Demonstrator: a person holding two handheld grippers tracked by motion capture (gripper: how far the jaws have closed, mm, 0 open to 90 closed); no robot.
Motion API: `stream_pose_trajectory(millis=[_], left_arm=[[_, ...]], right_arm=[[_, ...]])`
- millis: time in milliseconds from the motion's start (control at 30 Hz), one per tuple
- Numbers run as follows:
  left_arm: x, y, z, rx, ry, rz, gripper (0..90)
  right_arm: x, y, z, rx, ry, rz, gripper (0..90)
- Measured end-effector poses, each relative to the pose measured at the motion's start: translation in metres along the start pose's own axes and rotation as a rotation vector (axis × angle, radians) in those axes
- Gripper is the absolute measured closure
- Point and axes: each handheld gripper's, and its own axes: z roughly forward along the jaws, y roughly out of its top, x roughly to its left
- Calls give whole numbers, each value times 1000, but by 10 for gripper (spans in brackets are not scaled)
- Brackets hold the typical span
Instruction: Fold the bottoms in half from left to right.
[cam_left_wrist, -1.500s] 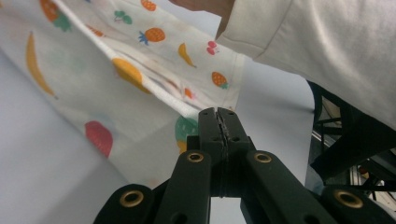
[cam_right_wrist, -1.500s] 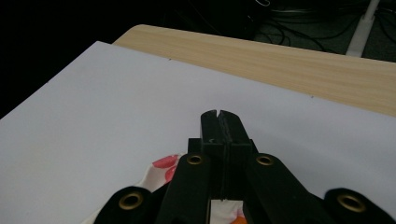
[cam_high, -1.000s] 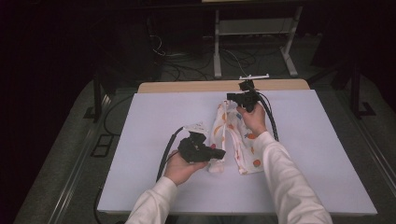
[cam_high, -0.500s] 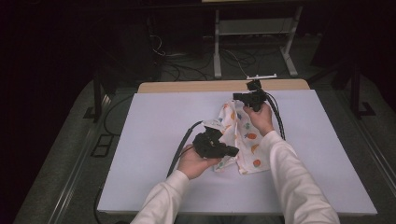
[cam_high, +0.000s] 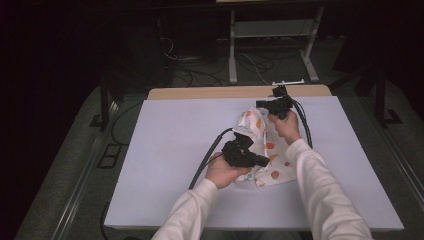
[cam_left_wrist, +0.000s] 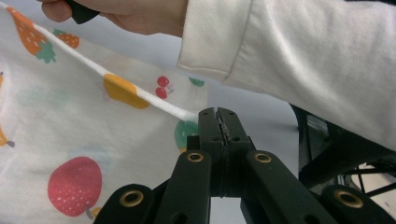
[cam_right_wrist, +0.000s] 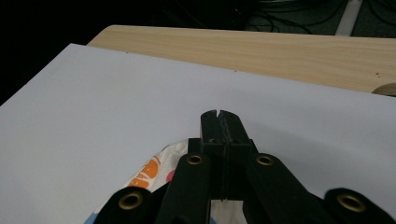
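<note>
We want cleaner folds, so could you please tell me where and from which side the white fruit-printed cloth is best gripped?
Probably by its thick white hem, from the side, where the left gripper pinches it: that edge stands raised and taut off the white fruit-printed cloth.

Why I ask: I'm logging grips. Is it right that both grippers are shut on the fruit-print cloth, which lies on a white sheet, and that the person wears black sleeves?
Not quite: the sleeves are white, not black, as the high view shows. The rest stands: the left gripper and the right gripper are shut on the fruit-print cloth, which lies on the white sheet.
</note>
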Motion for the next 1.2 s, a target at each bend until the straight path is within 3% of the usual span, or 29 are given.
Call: stream_pose_trajectory(millis=[500,900,1000,1200], left_arm=[[-1,8,35,33,-11,-23,894],[8,13,57,40,-8,-62,894],[10,14,63,20,-12,-75,894],[8,18,76,1,-27,-87,894]], right_arm=[[-23,-8,2,29,9,0,883],[-31,-12,9,47,11,-2,873],[-35,-12,7,53,5,28,833],[-40,-10,-14,20,-50,28,646]])
